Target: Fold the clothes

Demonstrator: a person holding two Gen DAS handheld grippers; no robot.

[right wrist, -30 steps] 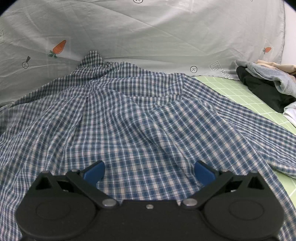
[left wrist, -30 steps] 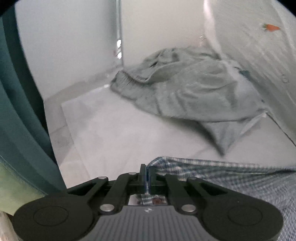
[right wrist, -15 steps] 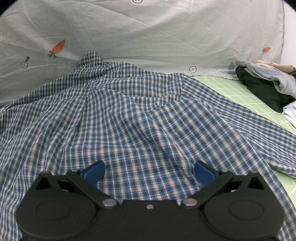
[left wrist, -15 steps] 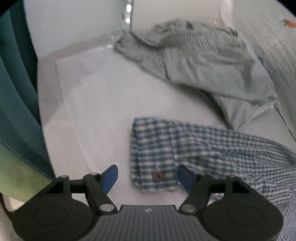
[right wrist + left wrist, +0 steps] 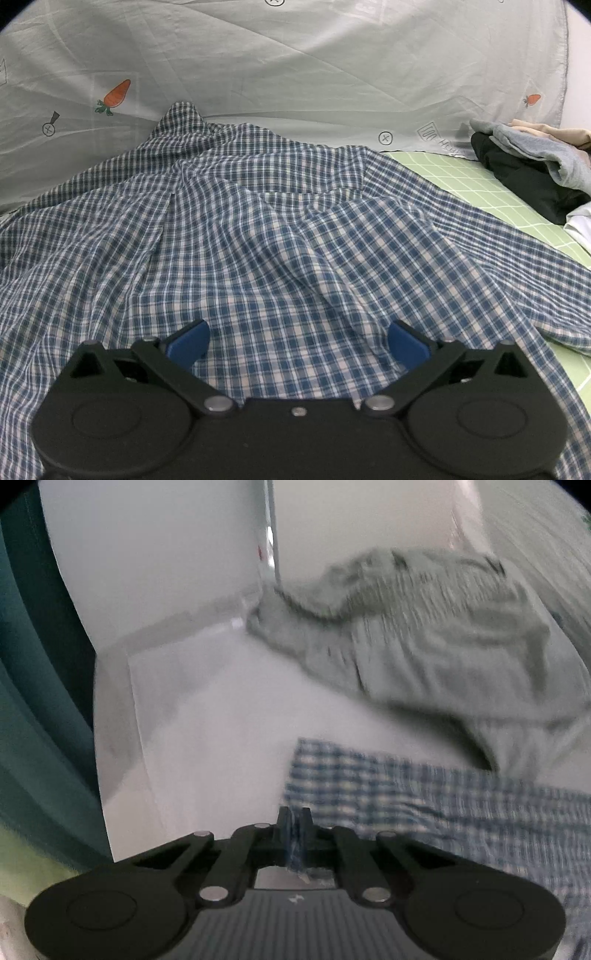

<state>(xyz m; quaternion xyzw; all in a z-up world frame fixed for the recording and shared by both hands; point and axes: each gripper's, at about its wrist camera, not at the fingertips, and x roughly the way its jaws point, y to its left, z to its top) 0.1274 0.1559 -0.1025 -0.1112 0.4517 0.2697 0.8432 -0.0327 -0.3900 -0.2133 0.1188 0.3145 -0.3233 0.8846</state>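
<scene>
Checked blue-and-white fabric fills the lower right of the left wrist view: the plaid shirt point(image 5: 424, 805) lies on a white surface point(image 5: 221, 738), its cuff end reaching toward the camera. The left gripper point(image 5: 294, 821) is clenched on the edge of that cuff, a thin fold of the cloth pinched between its 2 fingers. Behind, a crumpled grey garment point(image 5: 424, 635) sits in the corner against a white wall point(image 5: 166, 554). The picture is blurred.

From the right wrist view, the same plaid shirt point(image 5: 277, 240) is spread wide over a pale sheet with carrot prints point(image 5: 295, 66) and a green grid mat point(image 5: 487, 188). The right gripper point(image 5: 297, 341) hangs just above the shirt with its jaws released and spread wide, its blue pads point(image 5: 188, 341) gripping nothing. A pile of clothes point(image 5: 535, 158) lies at the far right.
</scene>
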